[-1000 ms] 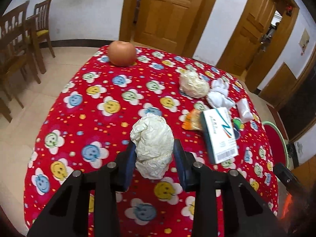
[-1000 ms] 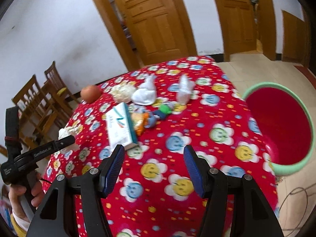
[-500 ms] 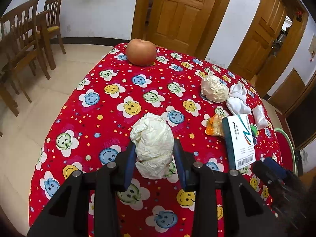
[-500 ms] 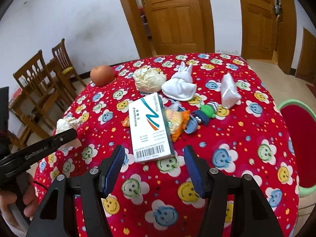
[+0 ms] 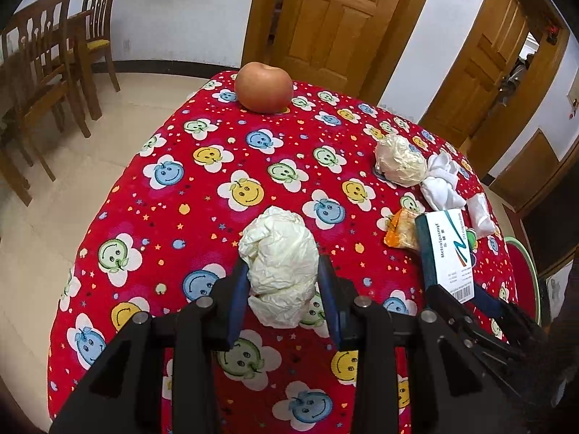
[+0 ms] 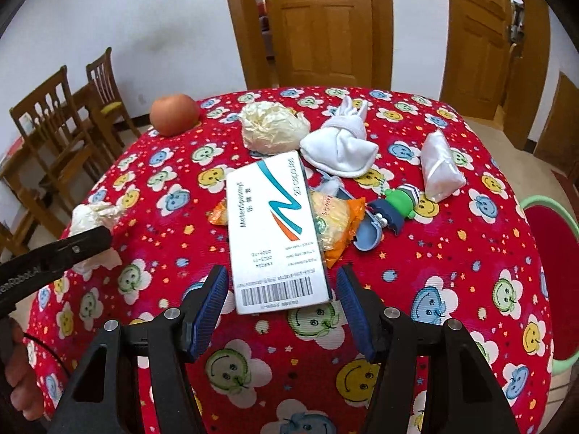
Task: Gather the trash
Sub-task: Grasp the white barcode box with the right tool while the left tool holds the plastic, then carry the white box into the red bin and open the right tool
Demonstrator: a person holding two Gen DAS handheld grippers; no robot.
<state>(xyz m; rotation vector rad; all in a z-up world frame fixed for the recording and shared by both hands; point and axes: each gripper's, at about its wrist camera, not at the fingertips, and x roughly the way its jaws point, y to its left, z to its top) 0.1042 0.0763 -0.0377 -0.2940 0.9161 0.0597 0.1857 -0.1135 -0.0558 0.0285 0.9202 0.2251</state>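
My left gripper (image 5: 284,285) is shut on a crumpled white paper ball (image 5: 278,264), held over the red smiley tablecloth (image 5: 202,195); it also shows in the right wrist view (image 6: 92,217). My right gripper (image 6: 282,296) is open, its jaws on either side of the near end of a white medicine box (image 6: 275,228); the box also shows in the left wrist view (image 5: 447,249). A second crumpled paper ball (image 6: 271,128), an orange snack wrapper (image 6: 333,224) and a clear plastic packet (image 6: 439,168) lie beyond.
An apple (image 6: 174,114) sits at the far left of the table. A white sock bundle (image 6: 340,144) and a green and blue toy keychain (image 6: 391,213) lie by the box. A red bin with a green rim (image 6: 552,271) stands on the floor at right. Wooden chairs (image 6: 54,137) stand at left.
My right gripper has moved forward to the medicine box, which now lies between its open jaws. My left gripper has drifted forward and right with the paper ball still in it.
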